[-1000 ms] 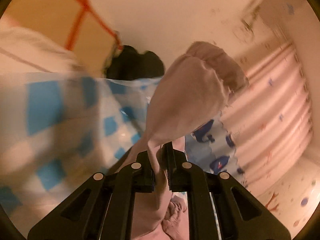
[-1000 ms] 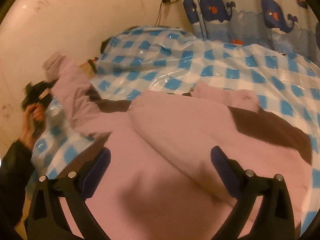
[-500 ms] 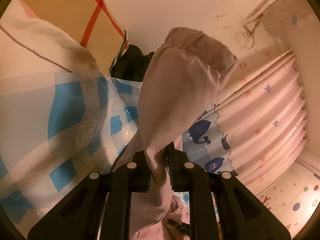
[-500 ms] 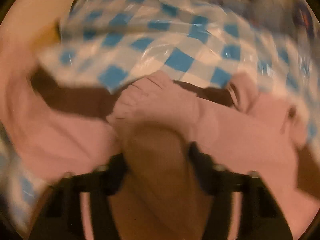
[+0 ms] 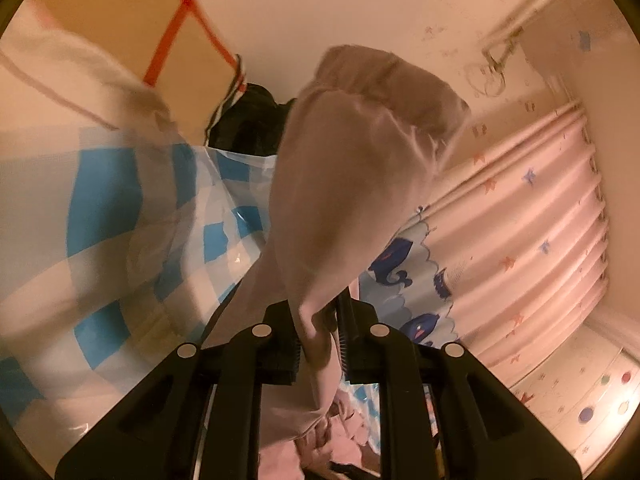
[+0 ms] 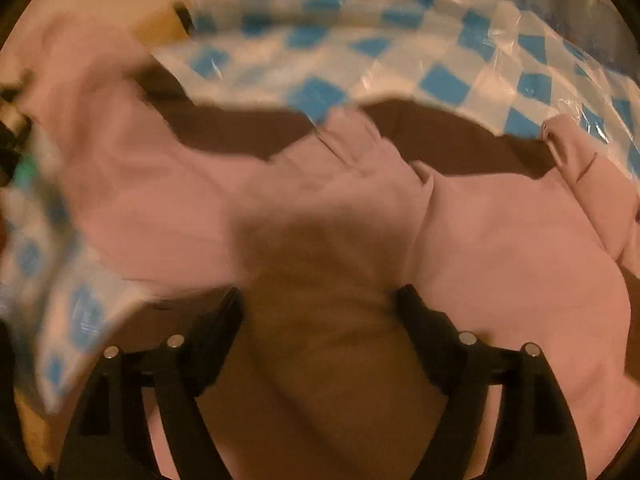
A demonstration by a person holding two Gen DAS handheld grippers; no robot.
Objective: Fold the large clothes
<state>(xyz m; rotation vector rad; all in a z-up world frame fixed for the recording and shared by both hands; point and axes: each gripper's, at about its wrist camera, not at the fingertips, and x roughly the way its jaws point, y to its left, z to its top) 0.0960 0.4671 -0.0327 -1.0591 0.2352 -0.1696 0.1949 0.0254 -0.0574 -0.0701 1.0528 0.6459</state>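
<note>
A large pale pink garment [image 6: 500,240] lies spread on the blue-and-white checked plastic cover [image 6: 440,80]. My left gripper [image 5: 318,340] is shut on one pink sleeve [image 5: 352,184], which stands up in front of the camera with its ribbed cuff on top. My right gripper [image 6: 320,312] sits low over the garment with a thick fold of pink cloth [image 6: 320,248] between its half-closed fingers; whether it clamps the cloth does not show. The right wrist view is blurred.
A cardboard box with orange tape [image 5: 168,40] and a black bag [image 5: 248,120] stand behind the checked cover. A pink star curtain with whales [image 5: 520,220] hangs at the right. The wall [image 5: 360,8] is close behind.
The right gripper has dropped onto the garment, narrowed from wide open, and taken a fold of cloth between its fingers. The left gripper has lifted the sleeve more upright.
</note>
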